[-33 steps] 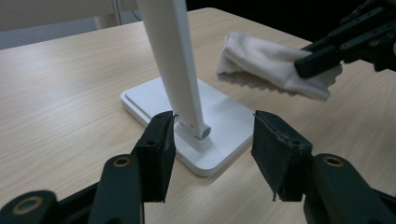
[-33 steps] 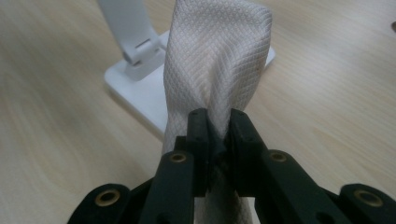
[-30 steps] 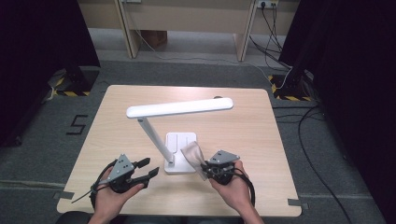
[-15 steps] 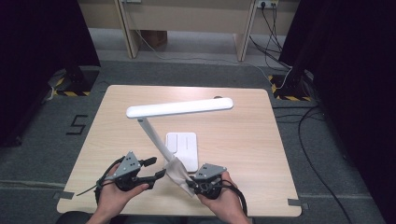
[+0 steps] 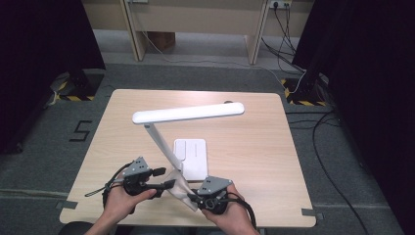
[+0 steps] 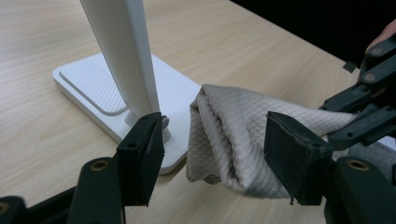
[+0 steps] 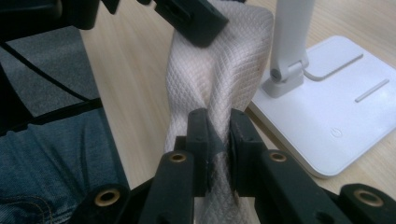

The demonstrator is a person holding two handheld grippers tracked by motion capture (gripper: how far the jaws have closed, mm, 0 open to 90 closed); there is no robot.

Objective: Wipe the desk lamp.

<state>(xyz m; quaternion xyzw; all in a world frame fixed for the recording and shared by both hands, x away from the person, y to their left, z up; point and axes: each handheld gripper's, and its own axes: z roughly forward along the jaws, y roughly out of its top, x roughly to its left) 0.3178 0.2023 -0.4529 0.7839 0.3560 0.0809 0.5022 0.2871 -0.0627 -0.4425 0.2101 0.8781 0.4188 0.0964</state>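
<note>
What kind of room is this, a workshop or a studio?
Probably a recording studio or lab: a lone wooden table on grey carpet, black curtains on both sides, and cables running to wall sockets.

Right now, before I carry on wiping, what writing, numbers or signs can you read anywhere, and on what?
"5": dark numeral marked on the grey floor left of the table.
Lamp base: a small round touch symbol and a slot-like line, no lettering.
Cloth, left gripper and right gripper: no readable text.
</note>
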